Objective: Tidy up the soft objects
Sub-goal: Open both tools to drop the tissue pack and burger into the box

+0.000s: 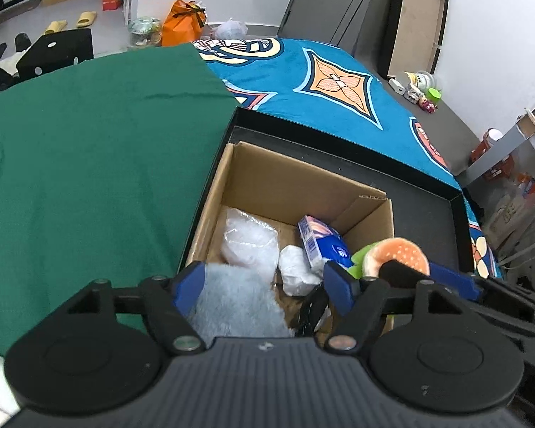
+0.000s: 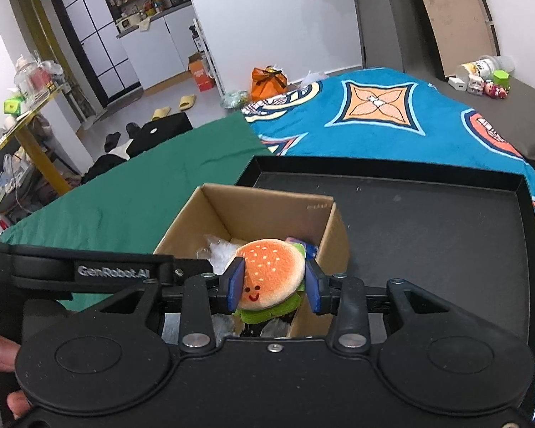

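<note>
1. Gripping tight, the right tongs (image 2: 273, 283) have their blue pads (image 2: 236, 281) pressed against both sides of a plush hamburger toy with an orange bun, green felt lettuce and a red smile (image 2: 269, 274), held over the near right corner of the open brown cardboard box (image 2: 264, 210).
2. Over on the other side, the left tongs (image 1: 264, 287) stand released, jaws wide apart, with a pale blue fluffy cloth (image 1: 239, 306) lying between them at the near end of that box; whether the pads touch it I cannot tell.
3. Inside the box, beyond the cloth, sit a clear crinkly plastic bag (image 1: 248, 240), a small white wad (image 1: 296, 267) and a blue-and-white tissue pack (image 1: 322, 242) leaning on the right wall.
4. Seen from the left wrist, the hamburger pokes in just right of the tissue pack.
5. Underneath, the box stands in the left part of a shallow black tray (image 2: 428, 235).
6. That tray rests on a bed, covered by a green sheet (image 1: 89, 164) on the left and a bright blue patterned blanket (image 1: 339, 82) beyond.
</note>
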The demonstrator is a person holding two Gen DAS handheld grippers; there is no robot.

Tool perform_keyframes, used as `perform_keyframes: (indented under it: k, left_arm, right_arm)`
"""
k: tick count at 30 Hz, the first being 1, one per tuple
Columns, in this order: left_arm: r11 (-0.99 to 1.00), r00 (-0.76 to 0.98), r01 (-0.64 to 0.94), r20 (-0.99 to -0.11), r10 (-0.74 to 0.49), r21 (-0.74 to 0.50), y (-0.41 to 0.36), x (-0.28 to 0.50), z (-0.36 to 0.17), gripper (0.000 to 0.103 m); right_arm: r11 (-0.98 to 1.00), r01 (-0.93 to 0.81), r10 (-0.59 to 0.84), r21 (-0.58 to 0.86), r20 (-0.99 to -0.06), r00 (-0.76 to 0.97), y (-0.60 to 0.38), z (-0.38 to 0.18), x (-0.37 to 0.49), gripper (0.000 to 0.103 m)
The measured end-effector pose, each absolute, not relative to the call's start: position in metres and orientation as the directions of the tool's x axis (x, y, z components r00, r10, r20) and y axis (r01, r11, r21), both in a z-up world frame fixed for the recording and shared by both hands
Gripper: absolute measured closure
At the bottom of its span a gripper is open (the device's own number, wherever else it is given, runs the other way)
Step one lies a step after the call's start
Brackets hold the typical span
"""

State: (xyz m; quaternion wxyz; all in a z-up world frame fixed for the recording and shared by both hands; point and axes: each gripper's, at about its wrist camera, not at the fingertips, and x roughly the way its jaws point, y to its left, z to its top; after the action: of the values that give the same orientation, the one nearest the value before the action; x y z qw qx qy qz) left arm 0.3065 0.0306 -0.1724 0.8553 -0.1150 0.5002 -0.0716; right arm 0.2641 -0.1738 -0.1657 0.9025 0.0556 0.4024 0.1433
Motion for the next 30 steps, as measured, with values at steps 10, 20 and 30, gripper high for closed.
perform_keyframes:
  k: [10, 20, 30]
  left_arm:
    - [0.96, 0.514, -0.012, -0.826, -0.233, -0.278, 0.044, 0.291, -0.16, 0.029]
    - [0.957, 0.526, -0.013, -0.816, -0.239, -0.289, 0.047, 0.277, -0.151, 0.028]
    - [0.965, 0.518, 0.008, -0.825, -0.228, -0.261, 0.042, 0.263, -0.143, 0.025]
  right_arm:
    - [0.953, -0.222, 0.299, 0.204, -0.744, 0.597, -0.164, -0.167, 0.252, 0.057]
    - [0.963, -0.197, 0.269, 0.185, -0.741, 0.615, -0.165, -0.153, 0.236, 0.051]
    - [0.971, -0.179, 0.238, 0.16, -0.742, 0.626, -0.168, -0.144, 0.223, 0.049]
